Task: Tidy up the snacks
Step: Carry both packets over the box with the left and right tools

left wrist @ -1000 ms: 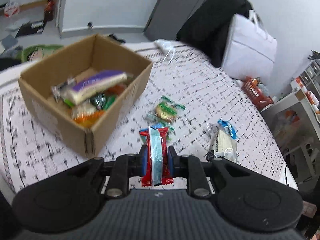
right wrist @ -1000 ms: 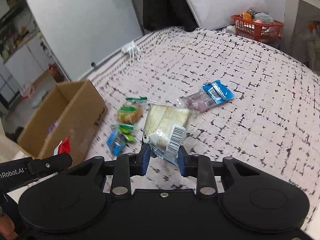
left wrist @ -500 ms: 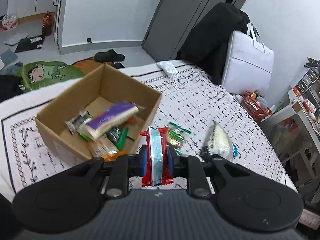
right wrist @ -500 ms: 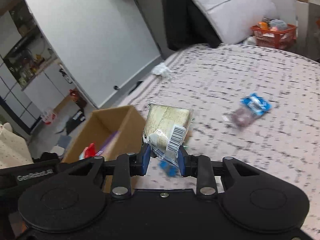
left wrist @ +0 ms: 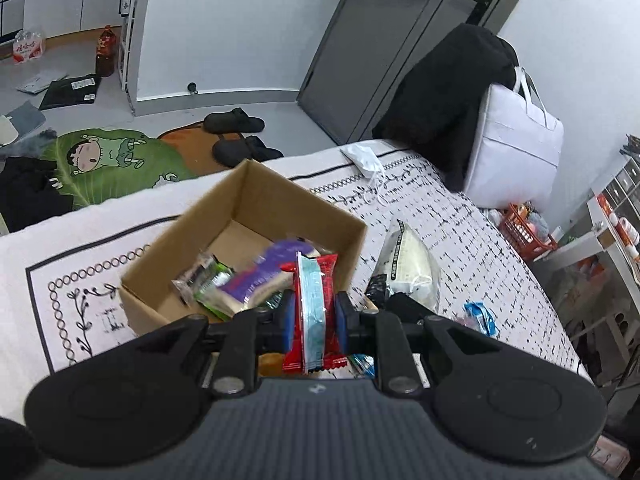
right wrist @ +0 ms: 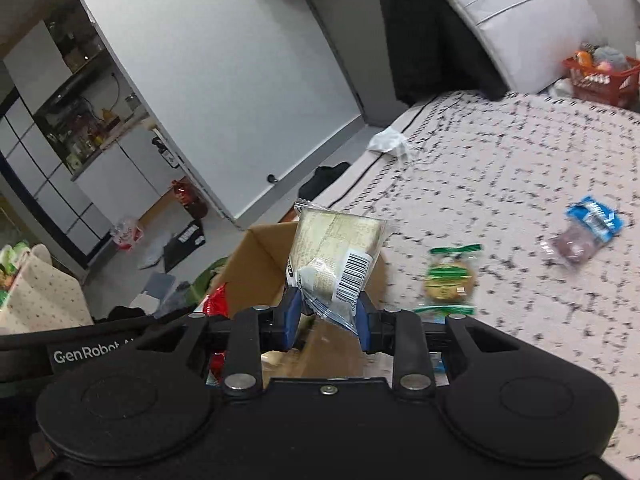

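My left gripper [left wrist: 311, 316] is shut on a red and light-blue snack packet [left wrist: 314, 308], held upright over the near right corner of the open cardboard box [left wrist: 248, 204]. Several wrapped snacks lie in the box, a purple packet [left wrist: 260, 280] on top. My right gripper [right wrist: 326, 314] is shut on a clear bag with pale bread and a barcode [right wrist: 336, 264], raised beside the box [right wrist: 260, 268]; the same bag [left wrist: 408, 268] shows right of the box in the left wrist view. On the bed lie a green-wrapped cookie [right wrist: 450, 280] and a blue-ended packet [right wrist: 588, 228].
The patterned bedspread [right wrist: 520, 152] stretches right. A white face mask [left wrist: 362, 158] lies at the bed's far edge. A white bag [left wrist: 516, 140] and dark coat stand beyond. A red basket [right wrist: 600, 76] sits at the far right. Slippers [left wrist: 236, 124] and a green mat lie on the floor.
Both grippers rose and moved toward the box with their packets. The box now sits right below the left gripper, and the bread bag has come up beside the box's right wall.
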`<action>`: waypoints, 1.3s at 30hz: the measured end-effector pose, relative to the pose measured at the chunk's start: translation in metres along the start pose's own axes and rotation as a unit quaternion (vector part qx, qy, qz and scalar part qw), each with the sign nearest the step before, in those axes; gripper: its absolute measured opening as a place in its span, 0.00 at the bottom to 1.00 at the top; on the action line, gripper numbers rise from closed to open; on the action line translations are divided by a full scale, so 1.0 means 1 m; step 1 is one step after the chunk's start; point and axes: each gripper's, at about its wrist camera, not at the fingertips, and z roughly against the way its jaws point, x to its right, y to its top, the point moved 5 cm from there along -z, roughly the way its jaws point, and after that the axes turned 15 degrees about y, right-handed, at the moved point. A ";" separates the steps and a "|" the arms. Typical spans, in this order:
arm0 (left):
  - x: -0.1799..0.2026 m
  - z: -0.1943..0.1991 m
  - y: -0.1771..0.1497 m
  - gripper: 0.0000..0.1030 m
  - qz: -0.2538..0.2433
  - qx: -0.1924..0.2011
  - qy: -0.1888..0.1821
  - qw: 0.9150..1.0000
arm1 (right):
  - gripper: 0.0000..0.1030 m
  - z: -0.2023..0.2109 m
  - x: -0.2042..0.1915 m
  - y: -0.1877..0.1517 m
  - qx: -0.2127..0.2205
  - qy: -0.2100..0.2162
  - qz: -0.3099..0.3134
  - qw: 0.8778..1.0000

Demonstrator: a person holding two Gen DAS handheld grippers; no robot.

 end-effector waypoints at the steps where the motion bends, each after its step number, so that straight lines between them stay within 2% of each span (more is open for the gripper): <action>1: -0.003 -0.001 0.003 0.19 0.002 0.000 0.000 1.000 | 0.28 -0.003 -0.003 0.000 0.000 0.003 0.001 1.000; 8: -0.026 -0.011 0.023 0.19 0.001 0.003 0.001 1.000 | 0.28 -0.025 -0.017 0.002 -0.005 0.013 -0.002 1.000; 15: -0.044 -0.033 0.037 0.19 0.011 -0.013 0.002 1.000 | 0.28 -0.043 -0.024 0.002 -0.021 0.007 0.013 1.000; 26: -0.044 -0.069 0.060 0.19 0.010 -0.036 -0.012 0.999 | 0.28 -0.068 -0.030 0.004 -0.039 0.000 0.032 0.999; 29: -0.043 -0.075 0.065 0.26 0.014 -0.042 -0.023 0.999 | 0.28 -0.075 -0.028 0.005 -0.044 -0.005 0.032 0.999; 34: -0.052 -0.084 0.071 0.28 0.025 -0.056 -0.017 0.998 | 0.28 -0.081 -0.026 0.008 -0.045 -0.007 0.033 0.998; 35: -0.054 -0.084 0.072 0.28 0.024 -0.055 -0.014 0.998 | 0.29 -0.082 -0.027 0.009 -0.045 -0.004 0.036 0.998; 39: -0.060 -0.083 0.073 0.31 0.026 -0.057 -0.004 0.998 | 0.45 -0.082 -0.028 0.010 -0.045 0.013 0.035 0.998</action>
